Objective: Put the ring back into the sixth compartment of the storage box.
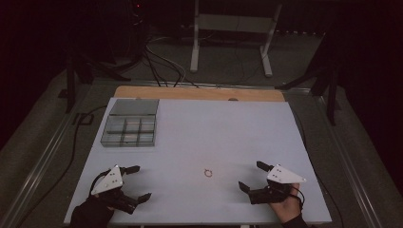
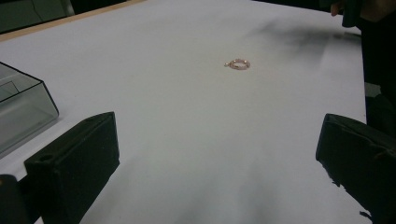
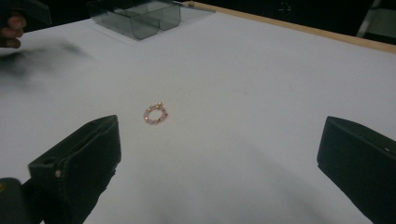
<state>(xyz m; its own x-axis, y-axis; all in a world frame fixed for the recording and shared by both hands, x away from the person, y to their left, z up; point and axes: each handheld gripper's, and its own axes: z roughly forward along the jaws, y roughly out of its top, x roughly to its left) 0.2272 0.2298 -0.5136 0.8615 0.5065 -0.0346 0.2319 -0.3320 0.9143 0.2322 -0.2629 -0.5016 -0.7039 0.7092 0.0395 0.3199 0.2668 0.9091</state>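
A small pink beaded ring (image 1: 207, 173) lies flat on the white table (image 1: 214, 123), toward the front and about midway between my two grippers. My left gripper (image 1: 139, 182) rests at the front left, open with nothing between its jaws; in its own view the beaded ring (image 2: 237, 64) lies ahead and a little right. My right gripper (image 1: 251, 175) sits at the front right, also open and empty; in its view the beaded ring (image 3: 156, 114) lies just ahead, nearer its left jaw. A clear compartment box (image 1: 129, 123) stands at the back left with its lid open.
The compartment box (image 2: 21, 105) shows at the left edge of the left gripper view, and the same box (image 3: 135, 16) lies far off in the right gripper view. A wooden strip (image 1: 199, 93) runs along the table's far edge. Cables and stand legs (image 1: 228, 42) cross the floor beyond.
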